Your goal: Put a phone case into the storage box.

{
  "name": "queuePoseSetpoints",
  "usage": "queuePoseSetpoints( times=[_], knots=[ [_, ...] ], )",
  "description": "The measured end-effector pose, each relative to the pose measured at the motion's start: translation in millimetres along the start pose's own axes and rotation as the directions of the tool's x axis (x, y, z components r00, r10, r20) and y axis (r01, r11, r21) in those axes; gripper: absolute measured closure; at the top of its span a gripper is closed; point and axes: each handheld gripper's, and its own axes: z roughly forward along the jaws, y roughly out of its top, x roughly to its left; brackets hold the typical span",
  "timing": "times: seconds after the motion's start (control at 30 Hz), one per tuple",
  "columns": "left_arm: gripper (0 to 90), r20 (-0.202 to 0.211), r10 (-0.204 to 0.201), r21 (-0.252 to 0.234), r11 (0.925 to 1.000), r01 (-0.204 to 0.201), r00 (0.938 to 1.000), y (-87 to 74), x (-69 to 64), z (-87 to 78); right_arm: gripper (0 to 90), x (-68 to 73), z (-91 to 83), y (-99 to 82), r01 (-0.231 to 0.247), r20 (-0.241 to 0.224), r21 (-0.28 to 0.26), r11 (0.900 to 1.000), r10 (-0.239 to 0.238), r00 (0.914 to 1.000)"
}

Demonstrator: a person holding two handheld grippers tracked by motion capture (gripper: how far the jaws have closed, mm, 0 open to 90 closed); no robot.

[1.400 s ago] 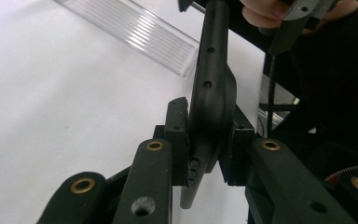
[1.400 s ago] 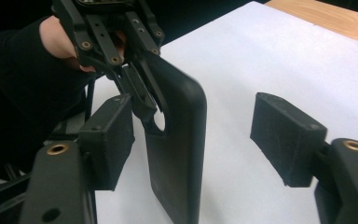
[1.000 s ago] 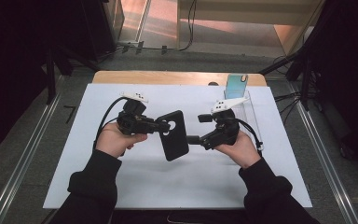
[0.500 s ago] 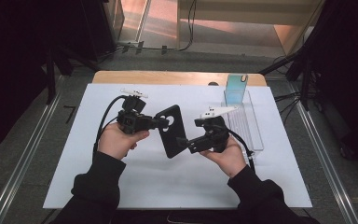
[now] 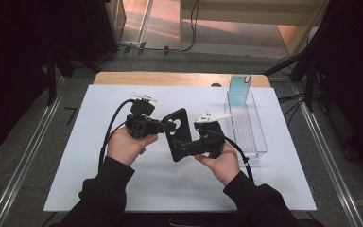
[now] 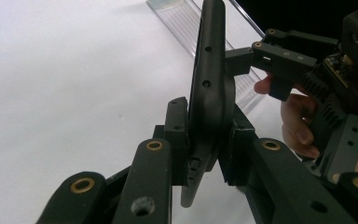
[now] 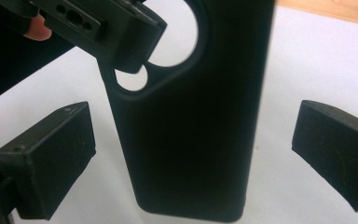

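Clamping the phone case point(image 6: 209, 88), left tongs point(image 6: 209, 149) grip its edge; right tongs point(image 7: 193, 163) straddle it, apart.

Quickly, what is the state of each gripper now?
Left gripper: shut on the black phone case.
Right gripper: open, jaws either side of the case, not touching.

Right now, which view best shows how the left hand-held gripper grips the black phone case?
The left gripper view: the left hand-held gripper has a pad on each face of the black phone case, seen edge-on. The high view shows the case upright between both hands. The right gripper view shows its back and camera cutout.
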Motion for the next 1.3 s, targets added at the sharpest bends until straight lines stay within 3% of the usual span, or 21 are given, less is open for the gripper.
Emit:
queuePoseSetpoints(
  times=[0.53, 0.63, 0.9, 1.13, 1.3],
  knots=[
    [75.7, 0.031, 0.005, 0.016, 0.9999, -0.005, 0.9995, -1.7, -13.0, 12.4, 0.0, 5.1, 10.8, -0.6, -0.004, 0.058, -0.001, 1.0000, 0.004, 0.9983],
    [75.5, 0.025, 0.014, 0.018, 0.9997, -0.014, 0.9996, -2.0, -15.3, 13.7, 11.3, 5.1, 10.2, -1.6, 0.002, 0.055, -0.008, 1.0000, -0.001, 0.9985],
    [74.3, 0.028, 0.019, 0.013, 0.9997, -0.020, 0.9994, -1.6, -16.8, 11.5, 13.2, 4.9, 8.8, -0.6, 0.004, 0.038, -0.001, 1.0000, -0.004, 0.9993],
    [61.1, 0.051, 0.006, -0.013, 0.9999, -0.005, 0.9987, 1.1, -17.2, 1.8, 13.3, -0.7, 7.9, -0.8, -0.005, 0.044, 0.009, 0.9999, 0.005, 0.9990],
    [50.2, 0.071, 0.020, -0.019, 0.9997, -0.019, 0.9973, 1.1, -15.6, -3.8, 13.2, -8.2, 6.6, -1.2, -0.016, 0.051, 0.012, 0.9998, 0.015, 0.9986]
  ],
)
